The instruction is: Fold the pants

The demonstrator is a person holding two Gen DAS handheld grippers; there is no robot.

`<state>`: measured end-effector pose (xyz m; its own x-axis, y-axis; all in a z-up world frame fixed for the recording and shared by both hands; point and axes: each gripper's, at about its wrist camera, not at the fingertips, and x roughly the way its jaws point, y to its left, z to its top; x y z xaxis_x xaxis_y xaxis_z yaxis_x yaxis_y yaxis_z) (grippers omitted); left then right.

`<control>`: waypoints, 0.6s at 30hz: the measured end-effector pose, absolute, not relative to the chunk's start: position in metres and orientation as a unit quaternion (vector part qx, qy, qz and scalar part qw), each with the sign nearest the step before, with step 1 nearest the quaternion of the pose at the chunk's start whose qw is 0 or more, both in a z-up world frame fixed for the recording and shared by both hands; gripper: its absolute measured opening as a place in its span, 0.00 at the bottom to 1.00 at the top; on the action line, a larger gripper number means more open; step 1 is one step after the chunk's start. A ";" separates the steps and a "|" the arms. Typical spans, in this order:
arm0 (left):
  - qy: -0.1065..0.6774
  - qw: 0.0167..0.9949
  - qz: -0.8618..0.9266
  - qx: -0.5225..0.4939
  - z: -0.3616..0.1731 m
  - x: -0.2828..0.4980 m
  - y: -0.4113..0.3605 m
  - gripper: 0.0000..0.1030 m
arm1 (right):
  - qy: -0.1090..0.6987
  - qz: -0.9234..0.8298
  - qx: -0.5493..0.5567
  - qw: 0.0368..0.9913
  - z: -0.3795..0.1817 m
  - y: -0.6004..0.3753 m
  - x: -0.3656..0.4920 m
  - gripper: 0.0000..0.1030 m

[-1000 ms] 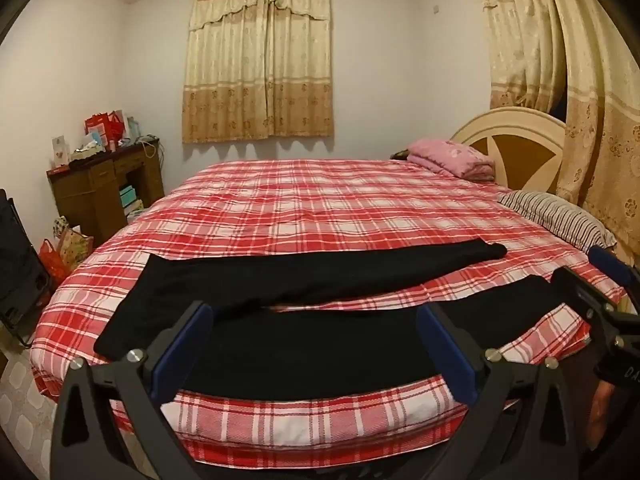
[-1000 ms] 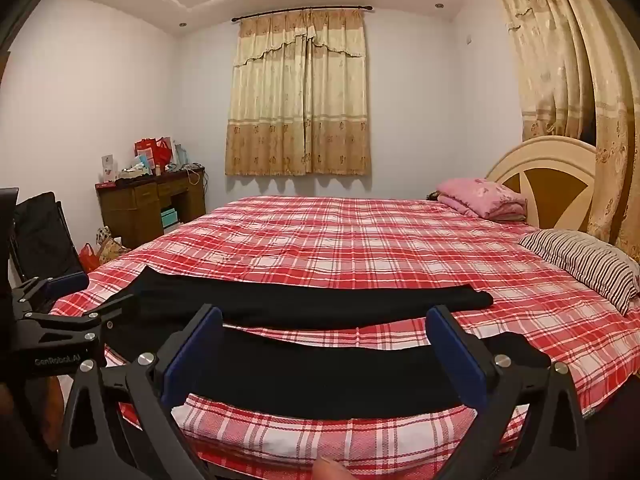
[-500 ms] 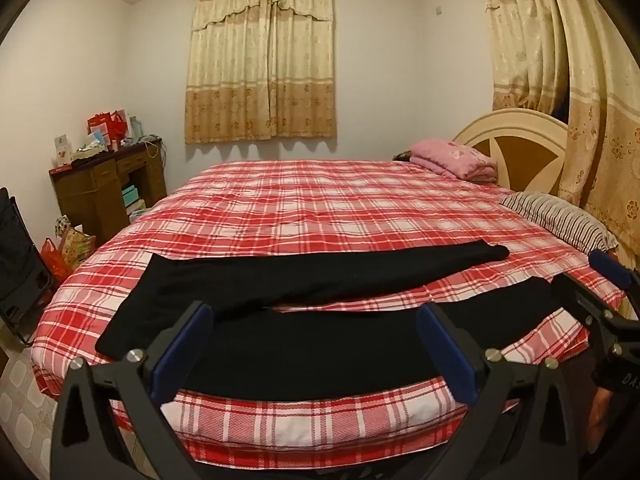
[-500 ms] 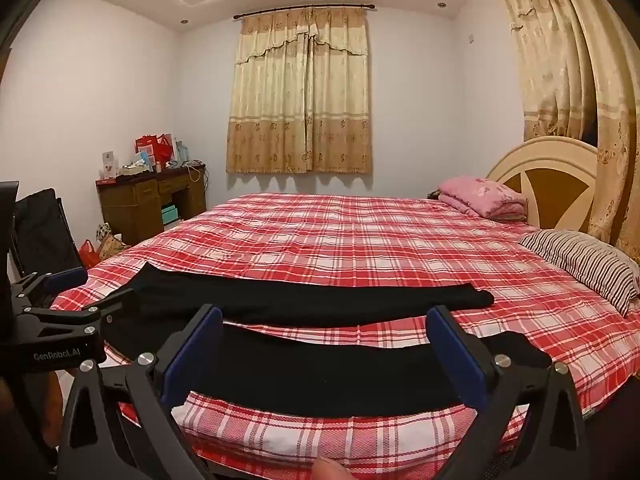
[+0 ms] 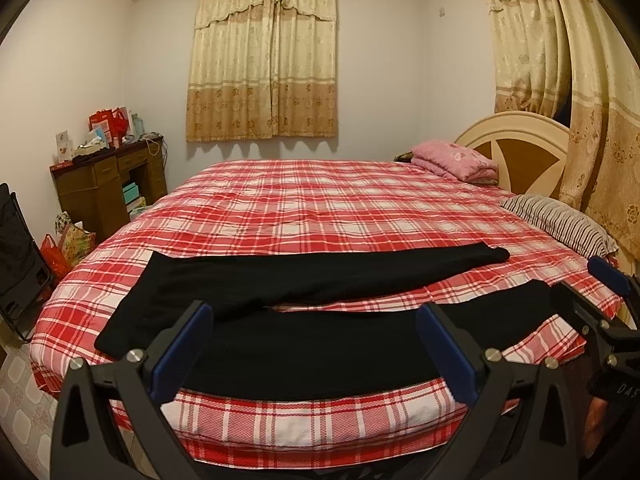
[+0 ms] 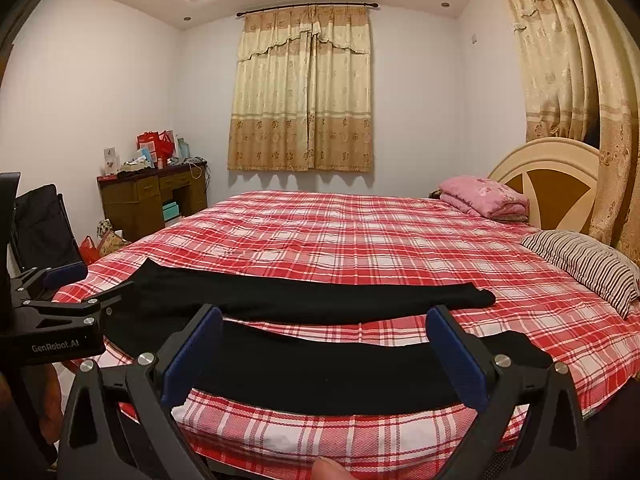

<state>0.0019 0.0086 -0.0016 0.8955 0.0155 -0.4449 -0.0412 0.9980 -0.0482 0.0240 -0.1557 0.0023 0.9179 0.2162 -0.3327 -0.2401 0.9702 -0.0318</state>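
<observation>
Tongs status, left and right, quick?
Left tongs: open, empty, above the black pants.
Right tongs: open, empty, above the pants.

"GenRobot.AI" — on left tongs (image 6: 66,280)

The left claw (image 5: 312,344) covers part of the pants' (image 5: 320,354) near leg, the bed's (image 5: 320,216) front edge is cut off, and the table's (image 5: 100,184) clutter is too small to identify.
</observation>
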 end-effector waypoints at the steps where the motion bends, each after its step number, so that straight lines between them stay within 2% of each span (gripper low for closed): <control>1: 0.228 0.973 0.015 -0.029 -0.002 0.002 0.009 1.00 | 0.166 0.117 -0.036 0.979 0.002 -0.155 0.023 0.99; 18: 0.225 0.974 0.018 -0.032 -0.003 0.002 0.011 1.00 | 0.167 0.119 -0.040 0.978 0.003 -0.153 0.022 0.99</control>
<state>0.0015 0.0112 -0.0030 0.8978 0.0198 -0.4400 -0.0487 0.9973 -0.0545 0.0223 -0.1530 0.0026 0.9164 0.2190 -0.3352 -0.2454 0.9687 -0.0382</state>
